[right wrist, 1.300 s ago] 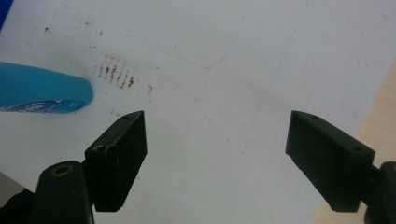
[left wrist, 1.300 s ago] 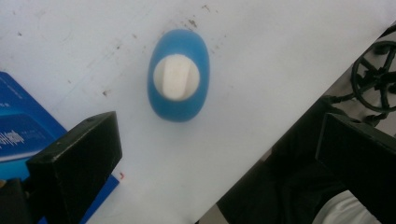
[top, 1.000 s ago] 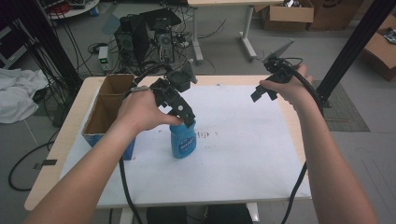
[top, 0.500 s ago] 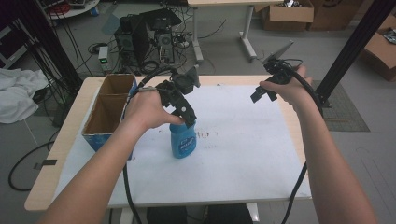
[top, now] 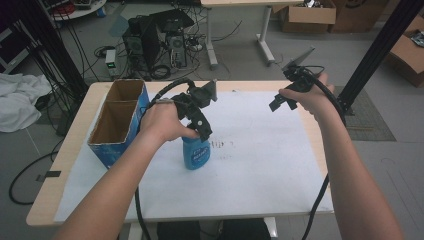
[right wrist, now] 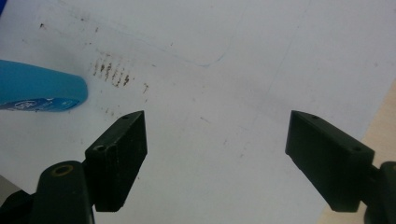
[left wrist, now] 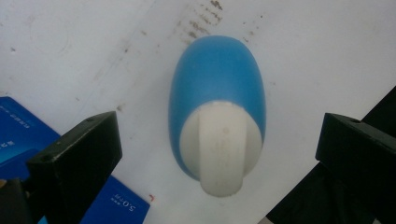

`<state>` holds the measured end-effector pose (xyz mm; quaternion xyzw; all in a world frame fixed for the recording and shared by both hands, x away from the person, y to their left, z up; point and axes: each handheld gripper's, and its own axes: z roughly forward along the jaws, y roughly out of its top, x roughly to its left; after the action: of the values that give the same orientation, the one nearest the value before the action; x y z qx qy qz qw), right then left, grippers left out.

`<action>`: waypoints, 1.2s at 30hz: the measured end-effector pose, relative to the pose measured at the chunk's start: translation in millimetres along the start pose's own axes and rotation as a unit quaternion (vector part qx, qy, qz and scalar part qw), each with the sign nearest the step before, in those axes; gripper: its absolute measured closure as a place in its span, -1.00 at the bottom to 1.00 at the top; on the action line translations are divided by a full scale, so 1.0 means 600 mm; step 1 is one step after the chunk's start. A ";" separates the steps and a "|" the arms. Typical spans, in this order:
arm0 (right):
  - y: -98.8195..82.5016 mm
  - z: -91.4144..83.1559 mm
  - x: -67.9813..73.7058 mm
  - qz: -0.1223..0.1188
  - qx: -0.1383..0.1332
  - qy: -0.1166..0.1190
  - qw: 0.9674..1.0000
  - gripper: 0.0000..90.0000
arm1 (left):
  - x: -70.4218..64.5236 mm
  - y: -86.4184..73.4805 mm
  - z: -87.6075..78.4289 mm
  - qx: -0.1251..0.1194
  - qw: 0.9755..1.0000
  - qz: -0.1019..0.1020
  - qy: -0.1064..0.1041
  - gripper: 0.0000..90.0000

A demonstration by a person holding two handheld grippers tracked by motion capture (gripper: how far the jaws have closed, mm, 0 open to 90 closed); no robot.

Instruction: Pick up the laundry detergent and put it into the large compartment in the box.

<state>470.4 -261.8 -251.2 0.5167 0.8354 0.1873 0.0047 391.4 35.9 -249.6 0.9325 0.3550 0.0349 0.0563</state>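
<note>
Left tool [left wrist: 219,149] lifted off blue bottle [left wrist: 217,88] | cap hides nozzle

Lab workspace, computer tower [top: 150,37], tangled floor cables [top: 165,70], cardboard boxes [top: 305,15]

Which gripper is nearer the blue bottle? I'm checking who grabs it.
Left. The left gripper hovers open right over the blue bottle; the right gripper is far off across the table.
</note>
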 end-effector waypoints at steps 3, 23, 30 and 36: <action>0.000 0.001 -0.001 0.000 0.000 0.000 1.000 -0.54 | 0.000 0.001 0.010 0.006 1.000 0.002 0.000 -0.98; -0.004 0.009 -0.009 0.005 0.002 0.002 1.000 -0.54 | -0.003 0.007 0.049 0.021 1.000 0.004 0.003 -0.97; -0.003 0.015 -0.007 0.005 0.004 0.002 1.000 -0.54 | -0.006 0.007 0.060 0.025 1.000 0.003 0.007 -0.96; -0.004 0.015 -0.008 0.005 0.004 0.002 1.000 -0.54 | -0.006 0.006 0.064 0.026 1.000 0.005 0.008 -0.93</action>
<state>472.2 -263.9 -261.2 0.5207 0.8334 0.1852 0.0002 395.2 27.5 -287.3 0.9351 0.3517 0.0329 0.0288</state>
